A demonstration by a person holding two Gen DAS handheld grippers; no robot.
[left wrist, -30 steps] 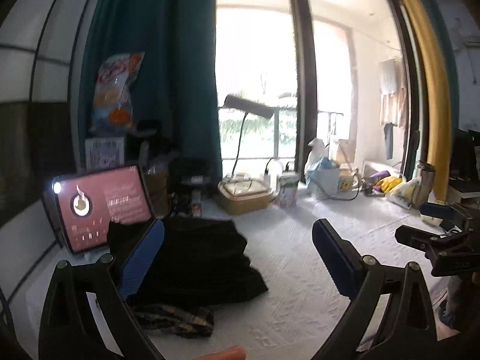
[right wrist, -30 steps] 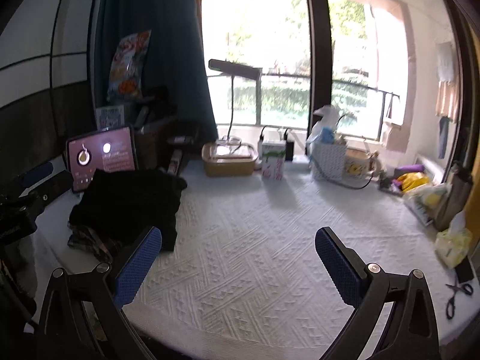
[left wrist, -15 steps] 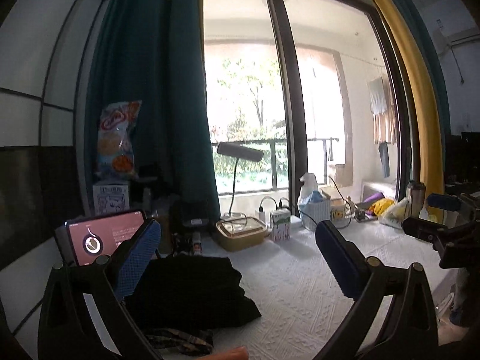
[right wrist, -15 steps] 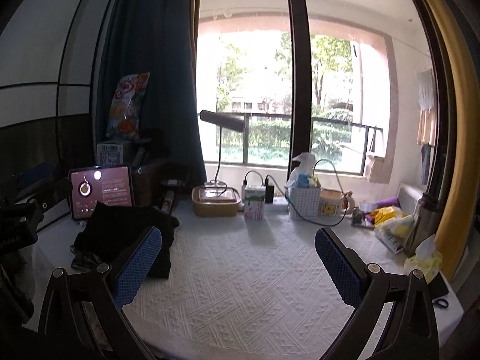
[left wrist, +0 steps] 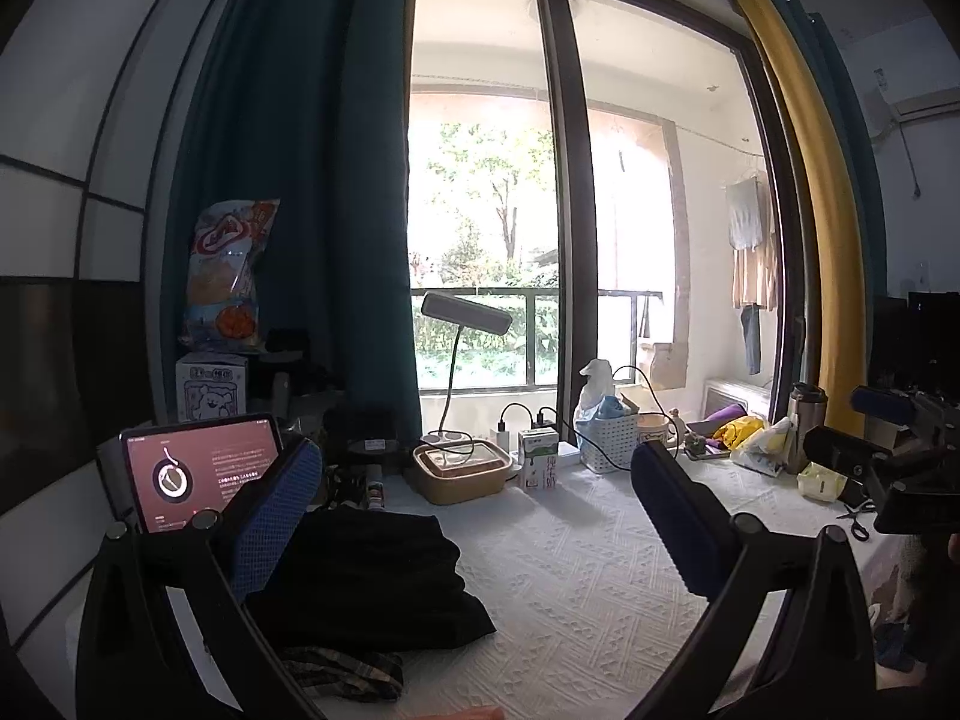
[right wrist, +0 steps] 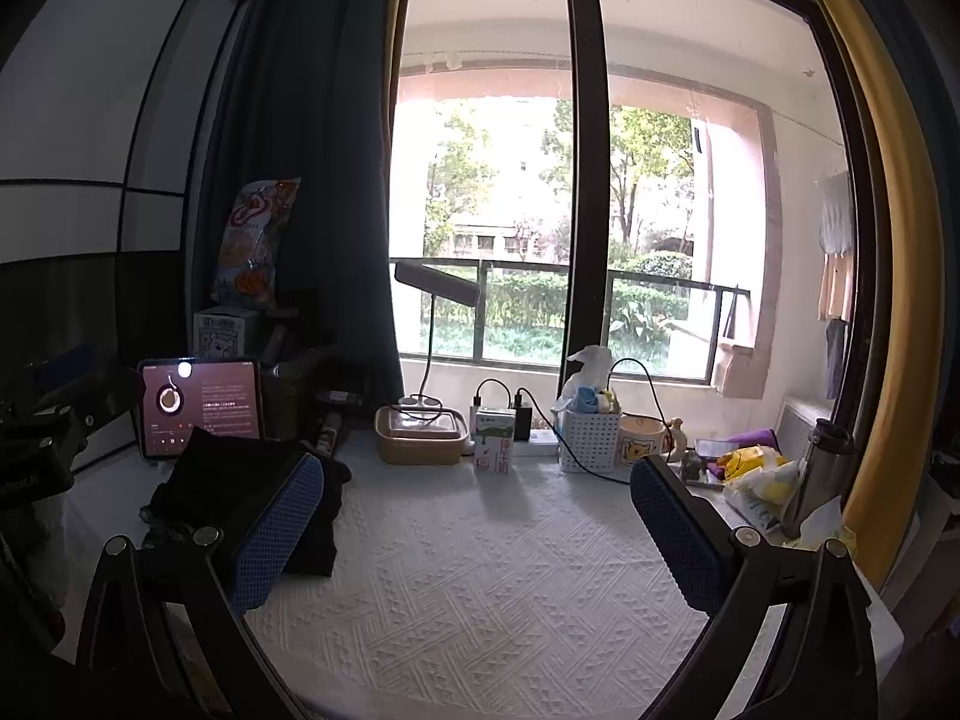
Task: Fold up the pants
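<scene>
— How do the two grippers stand?
— The left gripper [left wrist: 474, 516] is held up with its blue-padded fingers [left wrist: 273, 516] spread wide, nothing between them. The right gripper [right wrist: 477, 531] is the same: fingers [right wrist: 675, 540] wide apart, gripping nothing.
— Level with each other?
— Probably; each shows dimly at the edge of the other's view.

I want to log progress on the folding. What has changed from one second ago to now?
Both grippers tilted upward: the views now show more window and less tabletop. The left gripper and right gripper kept their jaws open and took hold of nothing. The black pants stayed folded on the white cloth beside the tablet.
</scene>
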